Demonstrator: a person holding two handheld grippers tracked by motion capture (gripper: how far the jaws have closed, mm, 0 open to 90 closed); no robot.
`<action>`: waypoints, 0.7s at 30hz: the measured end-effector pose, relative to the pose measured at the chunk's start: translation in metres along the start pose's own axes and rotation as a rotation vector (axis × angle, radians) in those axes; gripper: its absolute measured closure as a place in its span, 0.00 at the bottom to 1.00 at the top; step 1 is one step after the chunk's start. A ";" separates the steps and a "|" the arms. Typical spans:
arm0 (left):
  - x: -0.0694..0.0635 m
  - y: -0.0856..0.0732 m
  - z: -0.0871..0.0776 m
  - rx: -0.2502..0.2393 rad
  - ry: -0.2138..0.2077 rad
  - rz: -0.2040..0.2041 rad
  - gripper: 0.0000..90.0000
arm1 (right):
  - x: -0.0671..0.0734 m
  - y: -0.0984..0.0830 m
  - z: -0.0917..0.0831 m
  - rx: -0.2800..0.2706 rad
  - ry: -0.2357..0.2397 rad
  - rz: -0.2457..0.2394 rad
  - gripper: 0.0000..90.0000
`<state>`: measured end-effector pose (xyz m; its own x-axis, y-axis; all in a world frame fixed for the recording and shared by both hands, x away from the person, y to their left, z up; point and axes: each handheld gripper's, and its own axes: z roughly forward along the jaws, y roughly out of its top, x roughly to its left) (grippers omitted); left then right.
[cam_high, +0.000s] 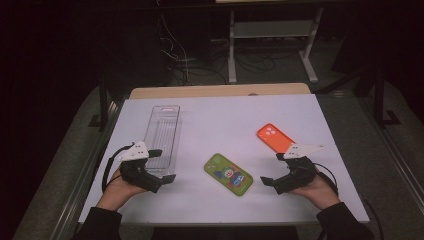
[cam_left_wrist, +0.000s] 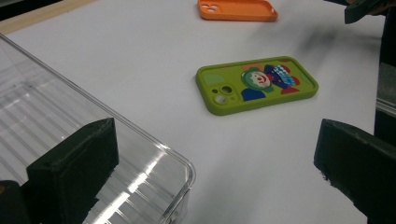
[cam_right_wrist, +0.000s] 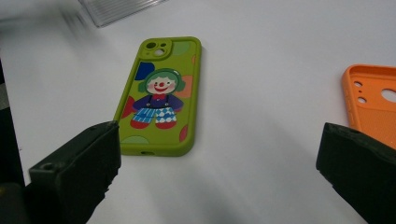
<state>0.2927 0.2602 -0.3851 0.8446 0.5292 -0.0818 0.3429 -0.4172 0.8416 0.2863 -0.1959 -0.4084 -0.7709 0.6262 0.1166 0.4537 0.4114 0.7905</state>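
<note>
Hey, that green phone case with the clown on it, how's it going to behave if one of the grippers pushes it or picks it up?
The green phone case lies flat on the white table, so a push would probably slide it, not roll or tip it. It looks like an empty, thin shell, so likely light. Its rounded, matte edges suggest soft material that may flex if pinched across its width.

Green clown-print phone case (cam_high: 228, 174), plain orange phone case (cam_high: 274, 137), clear tray (cam_high: 162, 132).
</note>
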 end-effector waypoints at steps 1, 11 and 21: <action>0.000 0.000 0.000 0.000 0.000 0.000 0.00 | 0.000 0.000 0.000 0.000 0.002 0.000 0.00; 0.001 0.002 0.002 0.001 -0.013 -0.006 0.00 | -0.001 0.001 -0.002 0.001 -0.001 0.014 0.00; 0.000 0.007 0.005 -0.018 -0.015 0.004 0.00 | 0.002 0.007 -0.007 0.031 -0.023 -0.003 0.00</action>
<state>0.2968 0.2536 -0.3820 0.8522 0.5161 -0.0859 0.3317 -0.4059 0.8516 0.2844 -0.1962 -0.3984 -0.7621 0.6397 0.1000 0.4653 0.4336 0.7717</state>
